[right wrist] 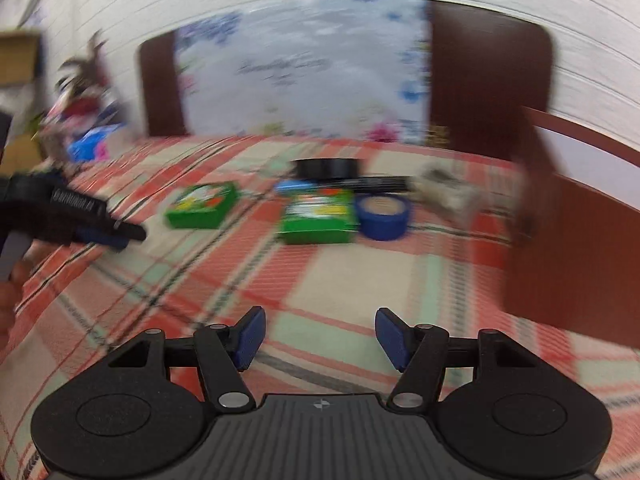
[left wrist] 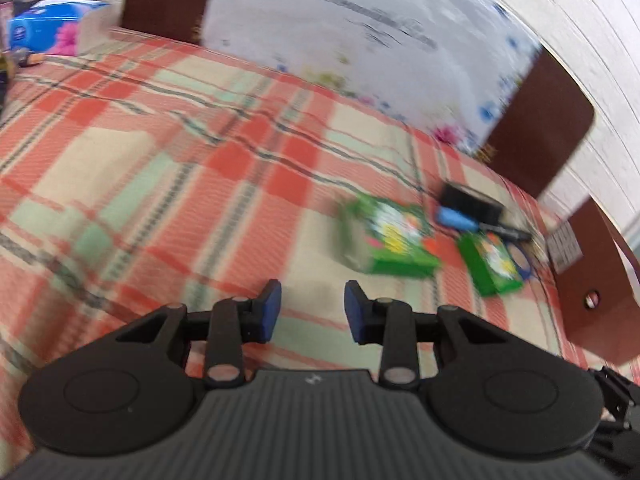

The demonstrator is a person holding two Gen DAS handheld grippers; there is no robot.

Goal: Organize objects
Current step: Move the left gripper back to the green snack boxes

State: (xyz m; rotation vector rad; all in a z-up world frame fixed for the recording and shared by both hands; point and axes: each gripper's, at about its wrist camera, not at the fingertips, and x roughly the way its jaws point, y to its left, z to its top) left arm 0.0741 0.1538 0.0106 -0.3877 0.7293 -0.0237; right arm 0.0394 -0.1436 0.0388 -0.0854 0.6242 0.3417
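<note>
Two green boxes lie on a plaid-covered bed. In the right wrist view the left box and the right box sit mid-bed, with a blue tape roll beside the right box, a black round item and a dark pen behind. My right gripper is open and empty, well short of them. My left gripper is open and empty; it also shows in the right wrist view, left of the boxes. The left wrist view shows the boxes to the right. Both views are blurred.
A brown headboard with a floral pillow stands behind. A brown wooden panel rises at the right. A crumpled pale item lies near it. Blue packages and clutter sit off the bed's far left.
</note>
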